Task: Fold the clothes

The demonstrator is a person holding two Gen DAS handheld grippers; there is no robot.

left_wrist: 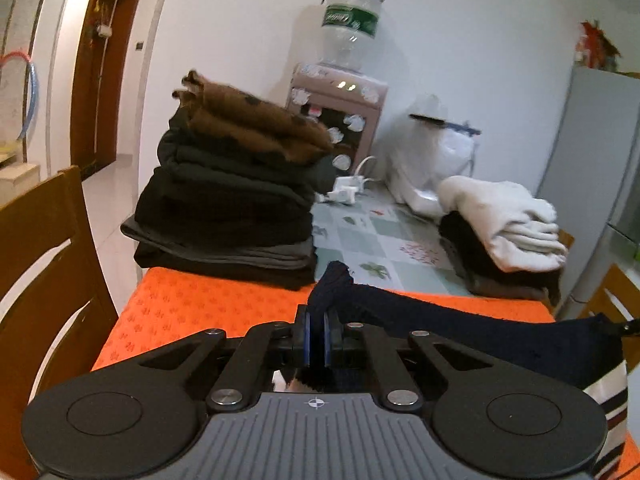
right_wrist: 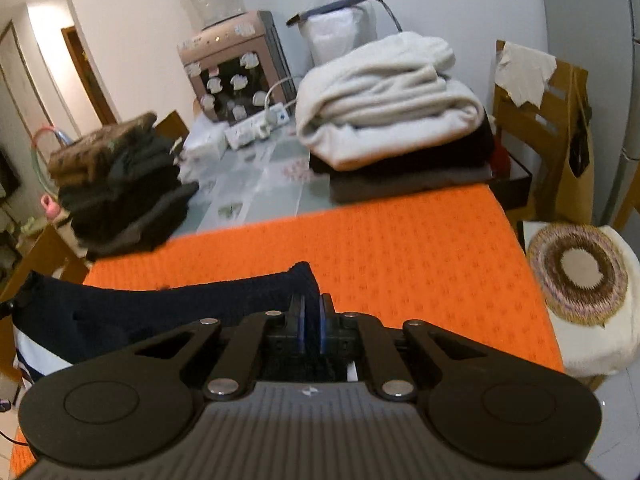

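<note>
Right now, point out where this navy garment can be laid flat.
The orange cloth lies bare ahead of the right gripper, between the dark pile and the white bundle. Behind it, around the power strip, is crowded.

- A dark navy knitted garment [left_wrist: 460, 320] with white and dark red stripes at its hem stretches across the lower centre of the left wrist view, one bunched corner raised at mid-frame, the striped edge falling away at lower right.
- In the right wrist view the same navy garment [right_wrist: 160, 308] spans the lower left, above an orange textured cloth, its corner peaking at lower centre and its white-striped part hanging at the left edge.
</note>
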